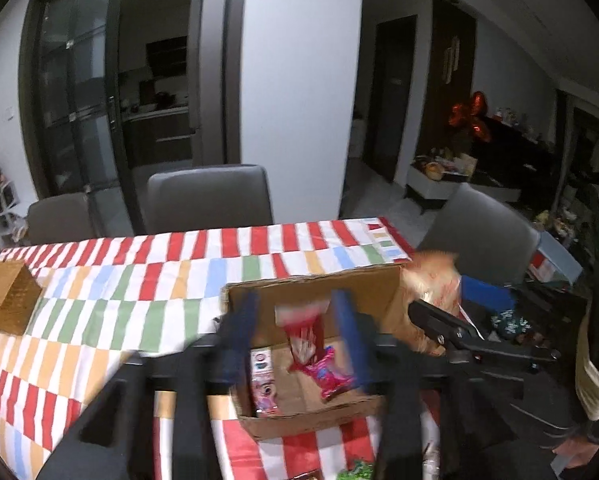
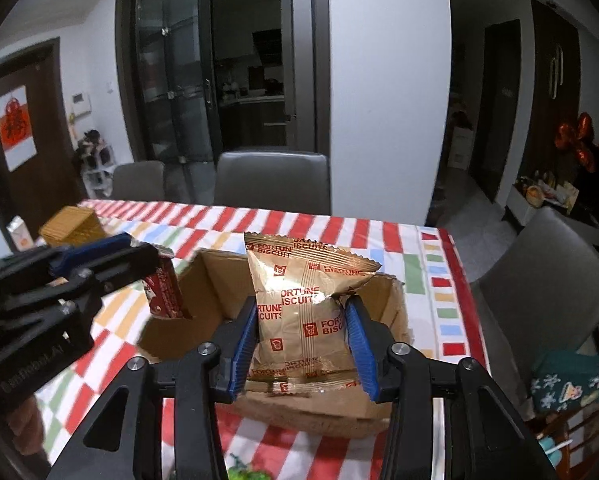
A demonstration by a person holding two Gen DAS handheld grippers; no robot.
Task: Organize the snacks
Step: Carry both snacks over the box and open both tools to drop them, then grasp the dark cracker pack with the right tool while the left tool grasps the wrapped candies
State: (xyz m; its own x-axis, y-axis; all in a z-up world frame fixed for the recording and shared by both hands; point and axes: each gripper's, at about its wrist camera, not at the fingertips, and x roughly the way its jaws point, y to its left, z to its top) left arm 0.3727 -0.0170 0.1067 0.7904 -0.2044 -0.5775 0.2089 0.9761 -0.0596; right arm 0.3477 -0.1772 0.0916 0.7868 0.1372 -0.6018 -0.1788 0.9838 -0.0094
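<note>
An open cardboard box stands on the striped tablecloth. My left gripper hangs over it, open. A blurred red snack packet is between its blue fingers with a gap on both sides. Pink packets lie on the box floor. My right gripper is over the same box, shut on an upright gold Fortune Biscuits packet, its pads against both sides. The left gripper and red packet show at left in the right wrist view.
A woven brown box sits at the table's far left. Grey chairs line the far side and another chair stands at the right end. Green wrapped snacks lie near the front edge. A cluttered shelf is at right.
</note>
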